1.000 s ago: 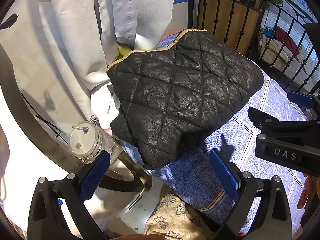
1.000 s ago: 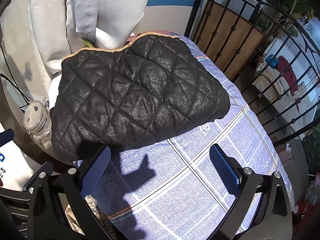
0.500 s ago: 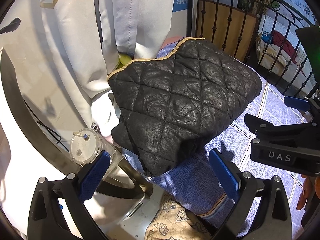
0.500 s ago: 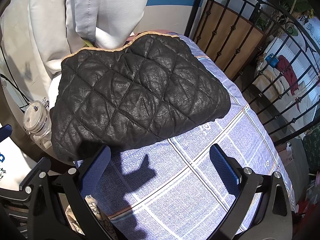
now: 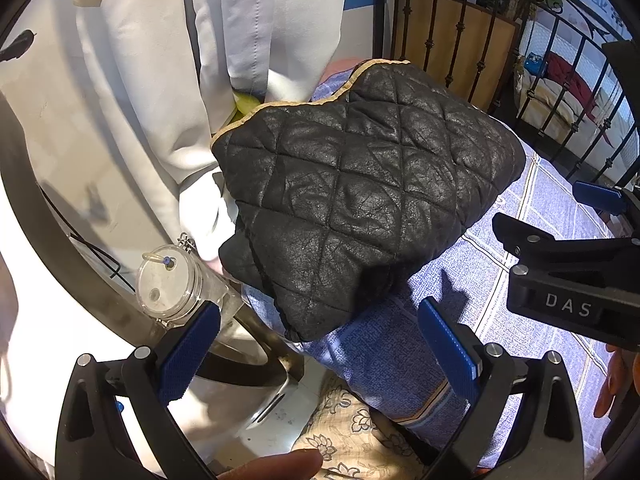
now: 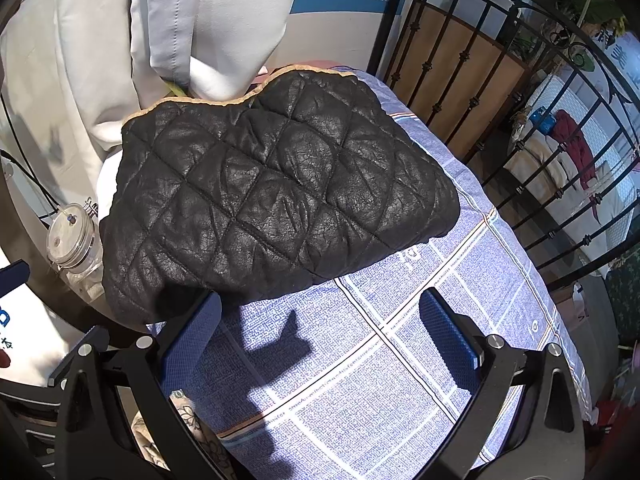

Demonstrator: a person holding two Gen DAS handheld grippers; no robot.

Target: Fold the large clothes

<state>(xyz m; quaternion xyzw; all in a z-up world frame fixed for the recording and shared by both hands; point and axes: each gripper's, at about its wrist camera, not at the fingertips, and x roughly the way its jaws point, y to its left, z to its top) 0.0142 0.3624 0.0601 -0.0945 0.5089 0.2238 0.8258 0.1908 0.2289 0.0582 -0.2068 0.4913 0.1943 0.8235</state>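
While jaws gape, right gripper point(image 5: 568, 276) reads "DAS"

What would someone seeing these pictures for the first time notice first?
The black quilted jacket, folded into a thick bundle with a tan trim along its far edge, sits on the blue checked sheet and fills the middle of both views. Both claws, left and right, hover open and empty just short of it. A clear jar stands at the jacket's left.
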